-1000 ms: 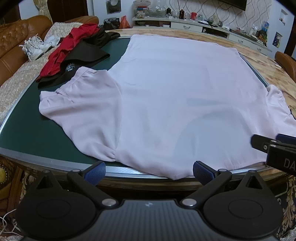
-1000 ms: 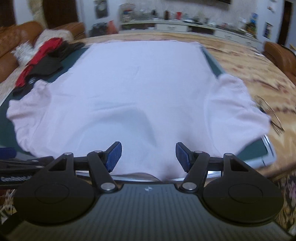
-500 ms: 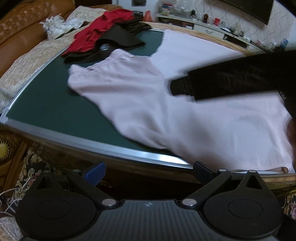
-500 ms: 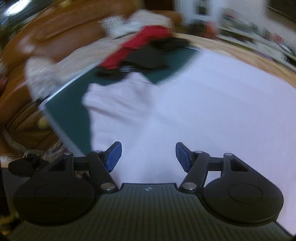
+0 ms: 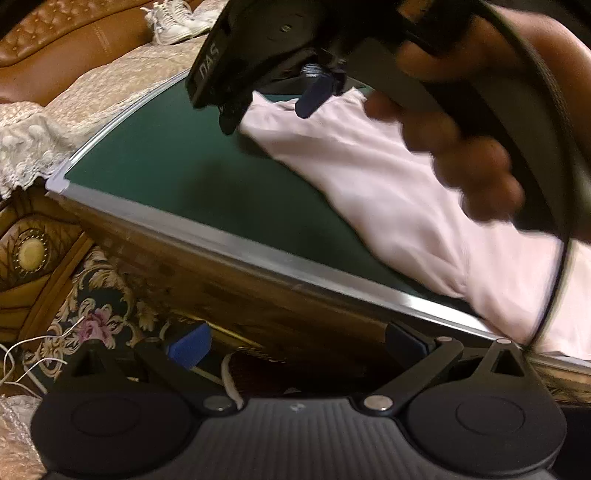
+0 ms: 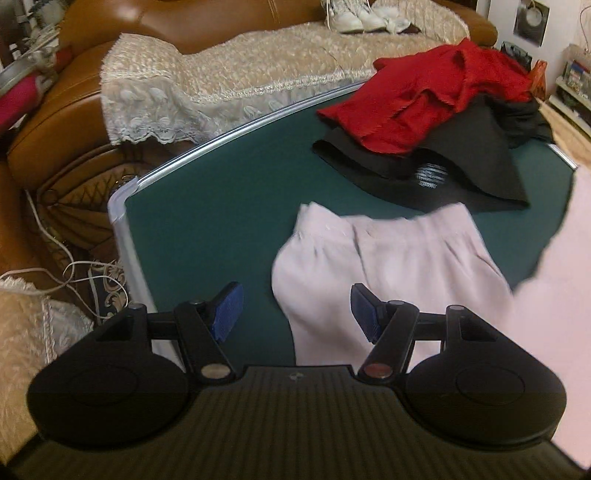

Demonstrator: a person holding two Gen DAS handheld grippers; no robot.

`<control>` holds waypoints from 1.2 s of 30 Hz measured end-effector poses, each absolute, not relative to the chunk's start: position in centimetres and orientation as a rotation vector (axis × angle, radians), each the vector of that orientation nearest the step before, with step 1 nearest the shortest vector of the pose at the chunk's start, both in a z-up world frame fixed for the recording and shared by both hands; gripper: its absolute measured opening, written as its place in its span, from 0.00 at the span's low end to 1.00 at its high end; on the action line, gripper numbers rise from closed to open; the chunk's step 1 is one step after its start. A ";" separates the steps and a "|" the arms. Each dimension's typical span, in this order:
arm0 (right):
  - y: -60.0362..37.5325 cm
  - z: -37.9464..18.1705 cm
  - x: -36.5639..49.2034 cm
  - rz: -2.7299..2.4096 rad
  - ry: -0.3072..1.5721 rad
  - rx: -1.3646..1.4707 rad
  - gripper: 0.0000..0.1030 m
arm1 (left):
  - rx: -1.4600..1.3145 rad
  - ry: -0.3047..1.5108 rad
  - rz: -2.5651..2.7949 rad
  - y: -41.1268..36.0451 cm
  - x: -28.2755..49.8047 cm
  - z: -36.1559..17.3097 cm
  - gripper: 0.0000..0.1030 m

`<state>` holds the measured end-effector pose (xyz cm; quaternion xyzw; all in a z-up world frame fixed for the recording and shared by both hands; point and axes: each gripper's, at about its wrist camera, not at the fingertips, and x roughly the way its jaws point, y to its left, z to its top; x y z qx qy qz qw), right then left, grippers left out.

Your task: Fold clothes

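A pale pink shirt (image 5: 388, 184) lies flat on the green table mat (image 5: 184, 173). Its left sleeve (image 6: 388, 258) points toward the mat's corner. My right gripper (image 6: 295, 310) is open and empty, hovering just above the sleeve's near edge; it also shows in the left wrist view (image 5: 273, 107), held in a hand over the sleeve end. My left gripper (image 5: 295, 341) is open and empty, below the table's front edge (image 5: 258, 254), away from the shirt.
A red garment (image 6: 436, 99) lies on a black one (image 6: 461, 162) at the mat's far side. A brown sofa (image 6: 221, 29) with a lace cover (image 6: 207, 92) and white shoes (image 6: 354, 14) stands to the left. Cables (image 6: 74, 273) lie on the floor.
My right gripper has swung left across the shirt to the left sleeve. My left gripper has dropped back and left, below the table edge. Both stayed open.
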<state>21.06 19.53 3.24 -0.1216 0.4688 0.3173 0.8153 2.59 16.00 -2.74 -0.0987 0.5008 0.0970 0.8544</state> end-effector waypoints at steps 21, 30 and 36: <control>13.6 5.6 23.6 0.524 1.007 -0.105 0.04 | -0.113 0.980 0.104 13.5 4.1 -0.9 1.00; 0.5 10.2 21.4 0.465 0.962 0.163 0.04 | -0.038 0.967 -0.010 9.2 7.1 -1.4 0.87; -5.5 12.8 20.4 0.462 0.885 0.280 0.04 | 0.013 0.961 -0.050 7.3 8.4 -1.8 0.71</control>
